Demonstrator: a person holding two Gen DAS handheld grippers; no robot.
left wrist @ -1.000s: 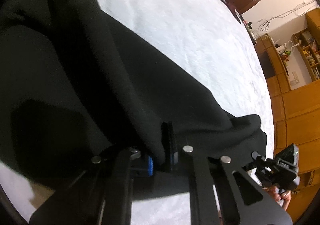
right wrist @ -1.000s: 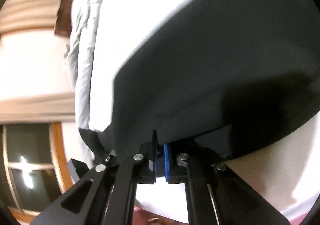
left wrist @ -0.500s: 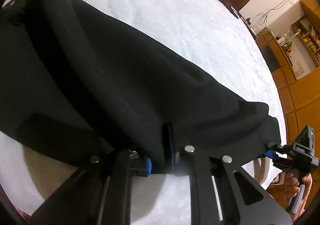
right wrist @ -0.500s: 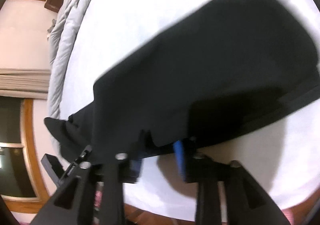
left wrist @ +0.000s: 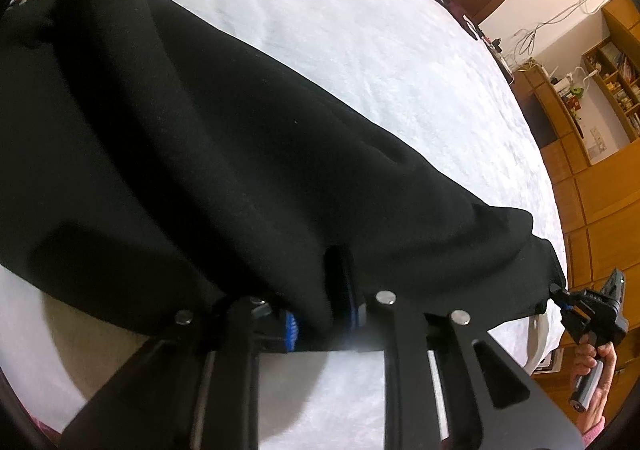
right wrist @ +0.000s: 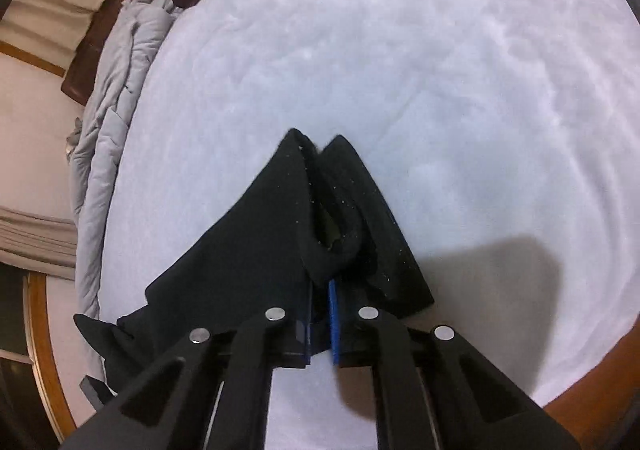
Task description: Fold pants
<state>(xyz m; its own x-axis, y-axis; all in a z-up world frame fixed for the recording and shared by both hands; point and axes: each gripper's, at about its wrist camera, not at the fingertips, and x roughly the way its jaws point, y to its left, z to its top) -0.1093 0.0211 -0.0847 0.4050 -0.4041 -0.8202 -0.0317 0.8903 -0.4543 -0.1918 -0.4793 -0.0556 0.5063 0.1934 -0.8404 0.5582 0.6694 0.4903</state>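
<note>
Both my grippers have cloth in them. The left gripper has the near hem of the black pants bunched between its blue pads; its jaws have just been easing apart, yet the fabric sits wedged in the gap and I read it as held for now, loosely. The right gripper is pinched shut on a cuffed end of the pants, the cloth rising out of the jaws in two peaks with an open fold between them; seen from the left wrist camera it hangs at the far right corner of the garment, the person's hand on its handle. The pants lie on the white bedspread, a grey duvet rumpled along the headboard side. The relation that matters: the long axis runs across my left view, from the bulk at upper left down to the corner the right gripper has, and my left claw sits partway along that near edge, not at an end. So the right hand owns the free end and is the one placed to carry it; the left is only an anchor. My judgement is the fold goes along that axis, right end toward the bulk. Risk: the left's slackening hold lets the hem slide.
</note>
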